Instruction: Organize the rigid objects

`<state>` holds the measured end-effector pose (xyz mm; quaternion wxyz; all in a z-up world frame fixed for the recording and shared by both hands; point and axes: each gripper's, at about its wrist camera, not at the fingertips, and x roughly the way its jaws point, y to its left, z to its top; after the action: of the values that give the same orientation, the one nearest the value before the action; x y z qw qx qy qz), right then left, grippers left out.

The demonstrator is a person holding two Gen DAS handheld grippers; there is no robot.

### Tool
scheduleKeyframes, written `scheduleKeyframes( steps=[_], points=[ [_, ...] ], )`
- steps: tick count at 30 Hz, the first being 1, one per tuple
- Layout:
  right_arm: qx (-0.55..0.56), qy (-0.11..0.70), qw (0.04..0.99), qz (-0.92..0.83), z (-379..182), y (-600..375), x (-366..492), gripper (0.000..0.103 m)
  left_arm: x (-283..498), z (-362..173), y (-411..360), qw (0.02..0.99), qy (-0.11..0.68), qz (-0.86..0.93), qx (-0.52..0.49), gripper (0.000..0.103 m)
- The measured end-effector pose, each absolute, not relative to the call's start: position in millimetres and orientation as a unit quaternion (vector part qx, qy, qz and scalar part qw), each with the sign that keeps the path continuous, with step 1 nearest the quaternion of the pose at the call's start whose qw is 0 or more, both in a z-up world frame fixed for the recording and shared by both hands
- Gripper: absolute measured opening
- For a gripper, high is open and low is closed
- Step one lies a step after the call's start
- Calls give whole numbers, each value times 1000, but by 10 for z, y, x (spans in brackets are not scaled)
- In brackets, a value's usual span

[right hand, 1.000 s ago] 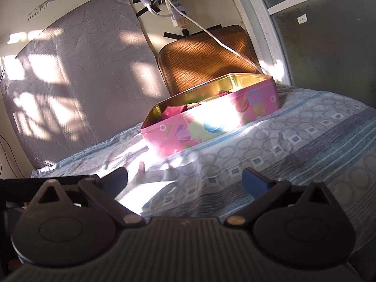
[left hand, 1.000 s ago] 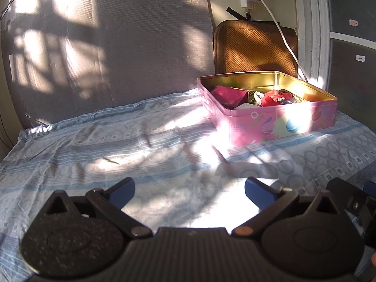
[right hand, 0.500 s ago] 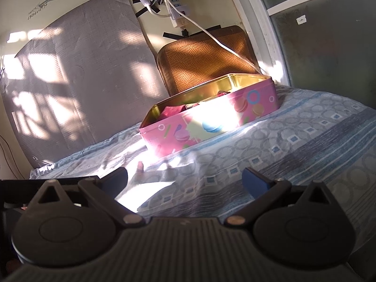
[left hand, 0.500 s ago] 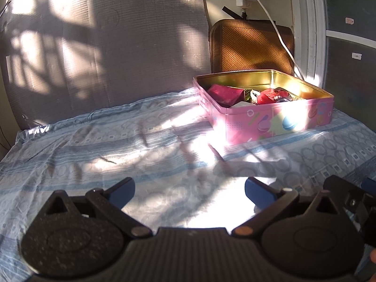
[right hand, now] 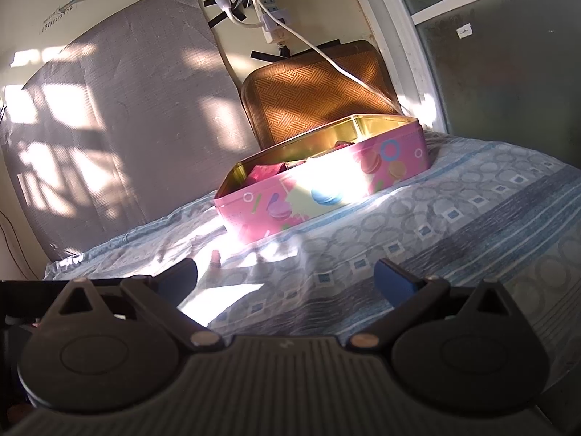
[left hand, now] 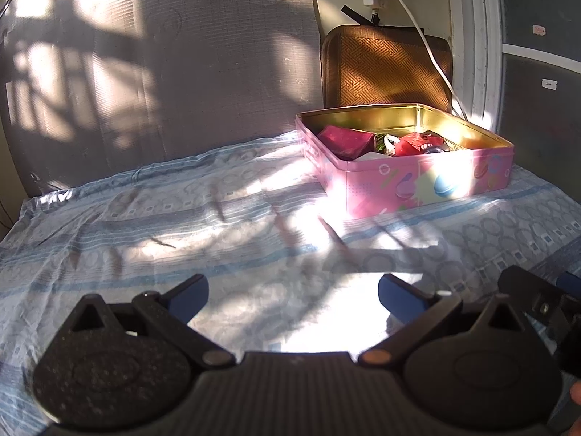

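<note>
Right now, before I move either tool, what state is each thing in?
Left tool: open, holding nothing.
Right tool: open, holding nothing.
Pink tin box: lid off, resting on the bedsheet, partly filled.
Magenta packet: lying inside the tin box, at its left end.
Red wrapper: lying inside the tin box, near the middle.
Bedsheet: spread out, lightly wrinkled.
White cable: plugged into the wall adapter.

Bed, one, with patterned sheet.
Bed [left hand: 225, 225] covered by a blue-grey sheet [right hand: 472, 218] printed with rings and squares, wrinkled, part sunlit. Lying directly on it: one open pink tin [left hand: 417, 185] with macaron print and gold interior, at the far right near the wall, holding red and pink items.
</note>
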<state>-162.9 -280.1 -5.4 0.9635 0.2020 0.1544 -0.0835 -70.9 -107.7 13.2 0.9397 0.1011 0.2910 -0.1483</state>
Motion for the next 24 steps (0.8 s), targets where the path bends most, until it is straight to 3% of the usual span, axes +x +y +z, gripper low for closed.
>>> scheduleKeyframes(
  steps=[24],
  points=[
    [205,152,964,-79,-53,-2761,-1650,103,-750,122,-1089,937,297,-152,100,103]
  ],
)
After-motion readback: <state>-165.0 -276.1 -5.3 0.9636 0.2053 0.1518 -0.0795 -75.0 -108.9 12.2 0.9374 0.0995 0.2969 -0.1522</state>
